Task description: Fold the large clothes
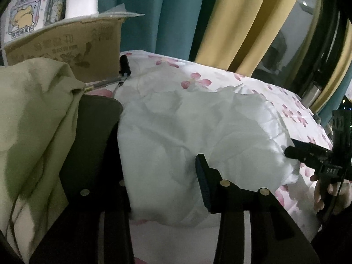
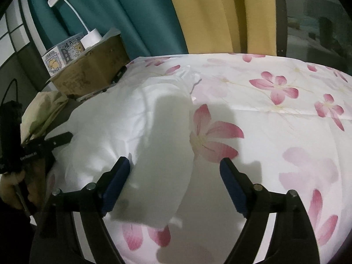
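A white garment [image 1: 189, 127] lies crumpled in a heap on the flowered sheet [image 1: 292, 110]; it also shows in the right wrist view [image 2: 123, 129], with one flap reaching toward the camera. My left gripper [image 1: 158, 173] is open, its jaws wide on either side of the garment's near edge. My right gripper [image 2: 175, 176] is open over the near flap of the garment, with nothing clamped. The right gripper shows at the right of the left wrist view [image 1: 308, 154]. The left gripper shows at the left of the right wrist view [image 2: 44, 143].
A pale green cloth [image 1: 33, 118] lies bunched at the left. A cardboard box [image 1: 66, 46] stands behind it with a printed carton [image 1: 24, 15] and a white lamp base [image 1: 82, 4] on top. Teal and yellow curtains [image 2: 198, 15] hang behind the bed.
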`<move>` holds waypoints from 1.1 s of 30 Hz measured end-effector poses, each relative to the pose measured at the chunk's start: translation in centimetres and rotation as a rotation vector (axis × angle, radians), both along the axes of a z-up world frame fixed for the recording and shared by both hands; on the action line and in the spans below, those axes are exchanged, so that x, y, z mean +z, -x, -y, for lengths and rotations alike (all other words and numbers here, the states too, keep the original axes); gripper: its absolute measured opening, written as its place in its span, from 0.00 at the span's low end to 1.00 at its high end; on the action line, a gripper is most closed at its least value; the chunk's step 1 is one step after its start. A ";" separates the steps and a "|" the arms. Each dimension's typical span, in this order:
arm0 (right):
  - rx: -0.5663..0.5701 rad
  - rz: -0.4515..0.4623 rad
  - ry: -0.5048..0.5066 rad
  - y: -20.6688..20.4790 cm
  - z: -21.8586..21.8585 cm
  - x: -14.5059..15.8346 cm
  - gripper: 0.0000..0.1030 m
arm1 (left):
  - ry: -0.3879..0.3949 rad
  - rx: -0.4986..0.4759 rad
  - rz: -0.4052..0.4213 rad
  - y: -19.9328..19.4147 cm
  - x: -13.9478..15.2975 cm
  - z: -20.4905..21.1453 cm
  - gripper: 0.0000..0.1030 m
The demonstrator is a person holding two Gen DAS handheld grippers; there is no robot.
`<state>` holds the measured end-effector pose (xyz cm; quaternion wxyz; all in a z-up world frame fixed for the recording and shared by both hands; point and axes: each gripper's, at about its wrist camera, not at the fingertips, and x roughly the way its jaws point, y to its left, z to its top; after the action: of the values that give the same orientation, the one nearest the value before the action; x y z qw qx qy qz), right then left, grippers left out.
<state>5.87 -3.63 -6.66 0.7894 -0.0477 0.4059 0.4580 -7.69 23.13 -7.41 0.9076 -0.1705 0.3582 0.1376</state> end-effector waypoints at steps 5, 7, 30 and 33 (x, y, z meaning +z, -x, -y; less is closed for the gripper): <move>-0.015 0.000 -0.007 0.5 2.0 0.0 0.81 | -0.006 0.047 0.058 0.7 1.6 1.7 0.41; -0.024 -0.001 -0.012 0.7 2.8 0.0 0.81 | -0.040 0.073 0.074 1.1 2.2 2.4 0.41; -0.213 -0.012 -0.054 0.8 13.2 -0.1 0.82 | -0.211 0.185 0.102 1.0 4.9 8.6 0.41; -0.241 -0.007 -0.058 0.7 14.5 0.1 0.82 | -0.208 0.176 0.111 0.8 5.4 9.0 0.41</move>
<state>5.16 -18.11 -6.58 0.8384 0.0260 0.3980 0.3715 -8.49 14.11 -1.97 0.9232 -0.1136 0.2751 0.2432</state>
